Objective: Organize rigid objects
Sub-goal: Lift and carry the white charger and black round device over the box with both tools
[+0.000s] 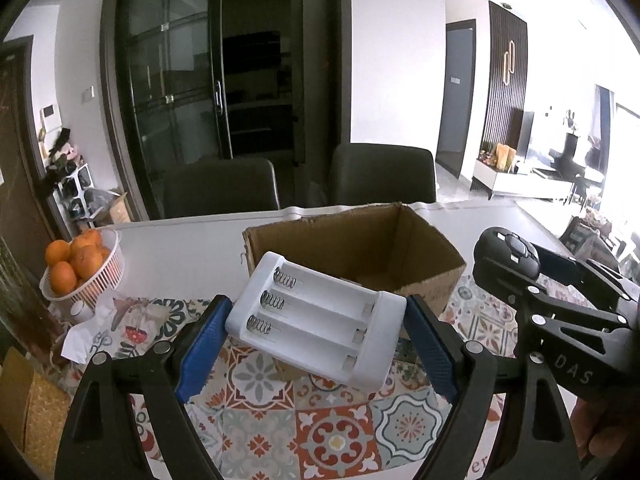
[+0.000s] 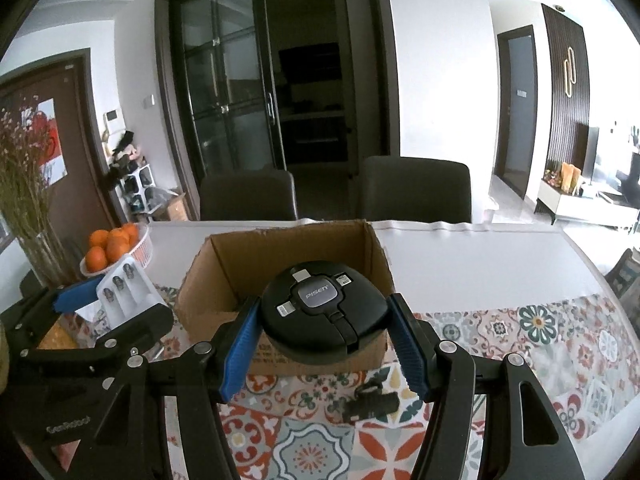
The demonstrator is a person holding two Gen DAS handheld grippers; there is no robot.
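- Left gripper (image 1: pixel 316 334), low centre of the left wrist view: blue pads clamped on both ends of a white battery charger (image 1: pixel 318 322), held tilted above the patterned tablecloth (image 1: pixel 320 432), three springs showing in its empty slots.
- Right gripper (image 2: pixel 324 338), low centre of the right wrist view: clamped on the sides of a round black cable hub (image 2: pixel 324 312) marked PISEN, lifted clear of the cloth.
- Open cardboard box (image 1: pixel 360 248) just behind both held things, mid-frame in each view, standing on the table (image 2: pixel 460 256).
- White basket (image 1: pixel 106 276) of oranges (image 1: pixel 72 260) at left edge of the left wrist view, well apart from the box.
- Small black clip-like thing (image 2: pixel 372 402) lying on the cloth below the hub, too blurred to name.
- Two dark chairs (image 2: pixel 416 188) behind the far table edge, upper middle of frame.
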